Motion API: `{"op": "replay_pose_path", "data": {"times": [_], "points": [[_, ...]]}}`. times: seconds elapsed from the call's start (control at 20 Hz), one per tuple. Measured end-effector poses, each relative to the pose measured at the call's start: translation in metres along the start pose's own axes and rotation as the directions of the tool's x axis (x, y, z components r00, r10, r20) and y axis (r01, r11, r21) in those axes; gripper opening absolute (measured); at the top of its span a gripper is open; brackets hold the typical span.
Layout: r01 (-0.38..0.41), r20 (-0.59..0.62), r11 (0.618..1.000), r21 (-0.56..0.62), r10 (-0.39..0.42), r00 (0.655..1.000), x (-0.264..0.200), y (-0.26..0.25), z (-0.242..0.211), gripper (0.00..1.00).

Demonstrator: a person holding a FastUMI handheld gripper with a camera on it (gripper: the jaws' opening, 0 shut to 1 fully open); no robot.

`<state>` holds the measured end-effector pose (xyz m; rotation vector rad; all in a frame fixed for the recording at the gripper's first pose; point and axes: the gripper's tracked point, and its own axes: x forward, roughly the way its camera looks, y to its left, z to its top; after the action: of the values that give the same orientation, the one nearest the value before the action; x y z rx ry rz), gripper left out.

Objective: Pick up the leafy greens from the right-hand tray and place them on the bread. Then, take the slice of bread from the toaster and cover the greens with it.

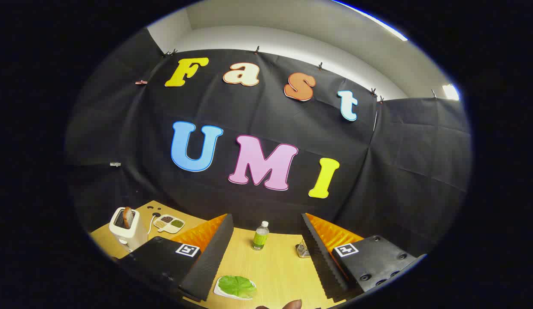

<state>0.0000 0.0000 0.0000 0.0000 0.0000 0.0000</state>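
Note:
My gripper (pixel 266 257) is open, with its two fingers spread wide above the wooden table (pixel 275 266) and nothing between them. A green leaf (pixel 237 286) lies on a small white tray (pixel 219 291) low between the fingers, close to the left finger (pixel 210 257). Beyond the left finger stands a white toaster (pixel 128 232) with a brown slice of bread (pixel 128 216) sticking up out of its slot.
A white divided dish (pixel 169 223) with seeds or spices sits right of the toaster. A small bottle with a green label (pixel 260 236) stands ahead between the fingers. A small metal object (pixel 302 249) sits by the right finger. A fingertip of a person (pixel 292 304) shows at the near edge.

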Motion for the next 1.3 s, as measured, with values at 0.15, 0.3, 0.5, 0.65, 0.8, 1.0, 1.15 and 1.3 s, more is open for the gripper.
{"op": "replay_pose_path", "data": {"times": [0.15,0.3,0.5,0.65,0.8,1.0,1.15,1.3], "points": [[-0.001,-0.006,1.000,-0.001,0.001,1.000,-0.002,0.002,-0.002,0.97],[-0.005,-0.016,1.000,-0.002,0.005,1.000,-0.004,0.003,-0.006,0.97],[0.002,-0.018,1.000,-0.003,-0.003,1.000,-0.008,0.000,-0.005,0.98],[0.004,-0.020,1.000,-0.003,-0.004,1.000,-0.008,-0.001,-0.006,0.97],[0.002,-0.021,1.000,0.002,-0.002,1.000,-0.007,0.000,-0.005,0.98],[-0.005,-0.025,1.000,0.003,0.006,1.000,-0.006,0.002,-0.007,0.98],[-0.011,-0.024,1.000,0.006,0.011,1.000,-0.005,0.003,-0.009,0.97],[-0.032,-0.031,0.999,0.003,0.032,0.999,0.000,0.006,-0.014,0.98]]}}
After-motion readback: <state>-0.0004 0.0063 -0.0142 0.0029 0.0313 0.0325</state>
